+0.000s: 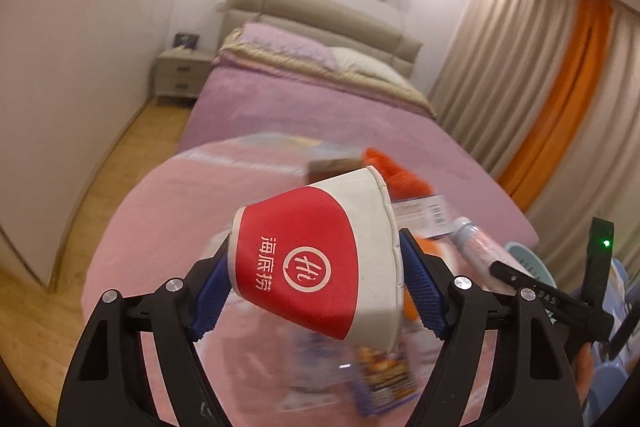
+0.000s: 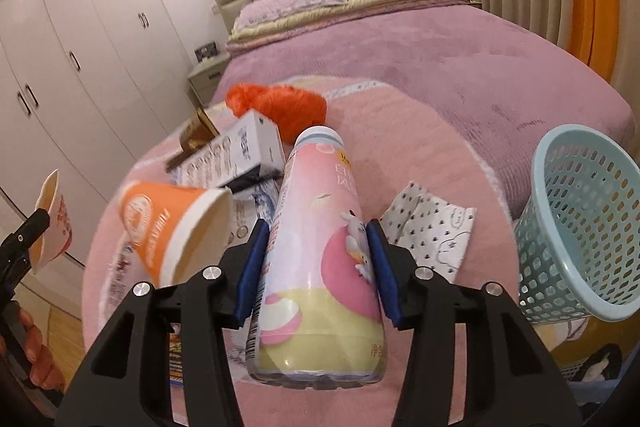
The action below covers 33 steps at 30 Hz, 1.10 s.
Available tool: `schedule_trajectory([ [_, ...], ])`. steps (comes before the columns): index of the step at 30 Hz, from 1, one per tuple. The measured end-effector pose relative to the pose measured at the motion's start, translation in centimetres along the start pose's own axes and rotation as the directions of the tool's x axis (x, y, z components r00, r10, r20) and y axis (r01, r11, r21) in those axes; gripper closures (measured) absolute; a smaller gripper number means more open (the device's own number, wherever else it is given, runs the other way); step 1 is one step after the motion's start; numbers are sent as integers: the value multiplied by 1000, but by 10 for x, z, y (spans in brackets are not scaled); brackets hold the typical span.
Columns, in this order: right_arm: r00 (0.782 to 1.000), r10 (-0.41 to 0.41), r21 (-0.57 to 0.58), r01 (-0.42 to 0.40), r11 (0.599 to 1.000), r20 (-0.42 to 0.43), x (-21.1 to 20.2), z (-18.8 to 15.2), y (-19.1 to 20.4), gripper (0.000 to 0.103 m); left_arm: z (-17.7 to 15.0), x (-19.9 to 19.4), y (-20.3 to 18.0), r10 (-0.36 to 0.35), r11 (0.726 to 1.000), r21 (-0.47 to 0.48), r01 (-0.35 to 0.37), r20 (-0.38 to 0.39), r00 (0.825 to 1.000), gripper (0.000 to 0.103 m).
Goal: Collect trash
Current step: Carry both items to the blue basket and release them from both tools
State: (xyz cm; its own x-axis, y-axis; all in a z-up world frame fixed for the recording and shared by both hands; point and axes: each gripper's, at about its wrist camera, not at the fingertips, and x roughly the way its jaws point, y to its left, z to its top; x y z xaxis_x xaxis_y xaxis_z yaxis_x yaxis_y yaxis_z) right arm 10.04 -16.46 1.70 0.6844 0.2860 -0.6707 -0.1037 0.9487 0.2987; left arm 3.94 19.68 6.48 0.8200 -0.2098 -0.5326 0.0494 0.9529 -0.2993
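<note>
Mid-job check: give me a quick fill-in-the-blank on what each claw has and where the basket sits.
1. The left claw is shut on a red and white paper ____.
2. The right claw is shut on a pink ____.
3. In the right wrist view, the light blue basket stands to the ____ of the right claw.
4. The cup lying on the pink blanket is ____ and white.

Missing words: cup; bottle; right; orange
</note>
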Motion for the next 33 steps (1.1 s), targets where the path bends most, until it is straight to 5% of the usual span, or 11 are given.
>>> schedule_trajectory([
  [5,997,-8,36,5,999,80,-33,16,-24,57,10,9,-58,-81,993,81,80,9,997,28],
  [12,984,-92,154,68,986,150,-70,22,-97,57,5,62,-165,-215,953,199,226,-76,974,28],
  [23,961,-262,393,208,896,89,-73,-2,-250,57,-50,187,-322,-333,860,279,427,-327,884,28],
  [29,954,-301,452,265,852,7,-55,-20,-300,57,-87,237,-371,-326,827,295,479,-441,836,28],
  [33,950,-310,469,290,834,-37,-43,-29,-319,57,-108,259,-385,-298,825,300,479,-489,820,27],
])
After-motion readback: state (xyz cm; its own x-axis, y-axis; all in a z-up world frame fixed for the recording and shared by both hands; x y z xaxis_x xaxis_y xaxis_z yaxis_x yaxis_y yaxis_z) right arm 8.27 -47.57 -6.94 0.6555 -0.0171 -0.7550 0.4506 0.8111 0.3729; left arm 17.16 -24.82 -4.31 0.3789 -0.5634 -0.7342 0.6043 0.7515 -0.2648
